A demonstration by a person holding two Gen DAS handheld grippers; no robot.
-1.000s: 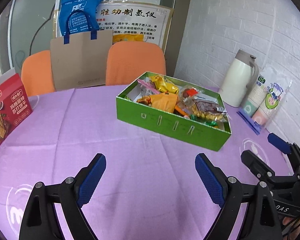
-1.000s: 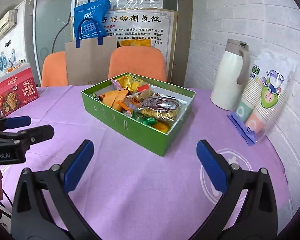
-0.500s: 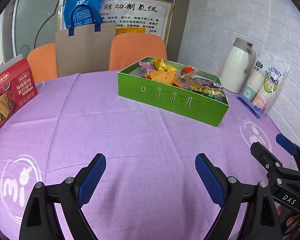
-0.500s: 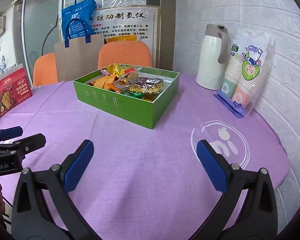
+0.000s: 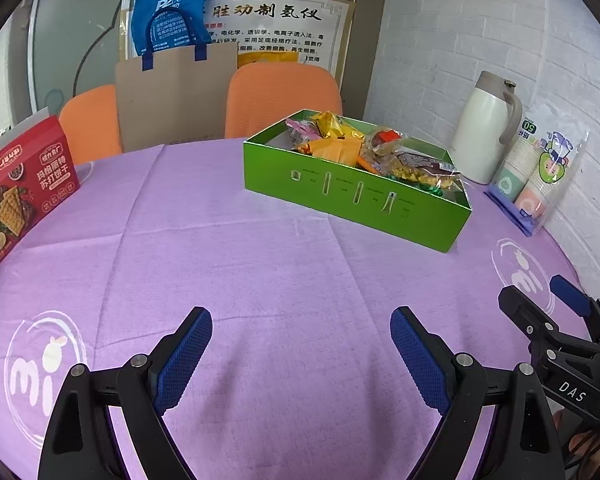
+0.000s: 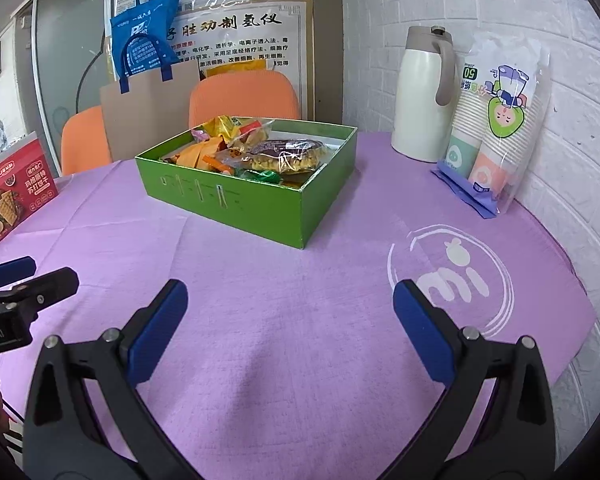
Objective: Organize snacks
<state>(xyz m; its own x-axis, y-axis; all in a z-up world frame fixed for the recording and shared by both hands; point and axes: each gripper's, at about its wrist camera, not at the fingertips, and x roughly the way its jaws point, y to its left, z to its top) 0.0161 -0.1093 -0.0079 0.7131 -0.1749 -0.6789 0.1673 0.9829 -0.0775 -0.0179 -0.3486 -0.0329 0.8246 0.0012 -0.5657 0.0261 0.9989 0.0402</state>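
Note:
A green box (image 5: 356, 200) full of wrapped snacks (image 5: 380, 152) stands on the purple tablecloth; it also shows in the right wrist view (image 6: 236, 204) with its snacks (image 6: 260, 152). My left gripper (image 5: 300, 344) is open and empty, low over the cloth, well short of the box. My right gripper (image 6: 290, 312) is open and empty, also short of the box. Each gripper shows at the edge of the other's view: the right one (image 5: 556, 300), the left one (image 6: 24, 272).
A red cracker box (image 5: 20, 188) stands at the left. A white thermos (image 6: 424, 96) and a bag of paper cups (image 6: 496, 120) stand by the brick wall at the right. Orange chairs (image 5: 280, 100) and a paper bag (image 5: 176, 96) are behind the table.
Both grippers have drawn back and lowered away from the green box, which now sits farther off. Both stay open and empty.

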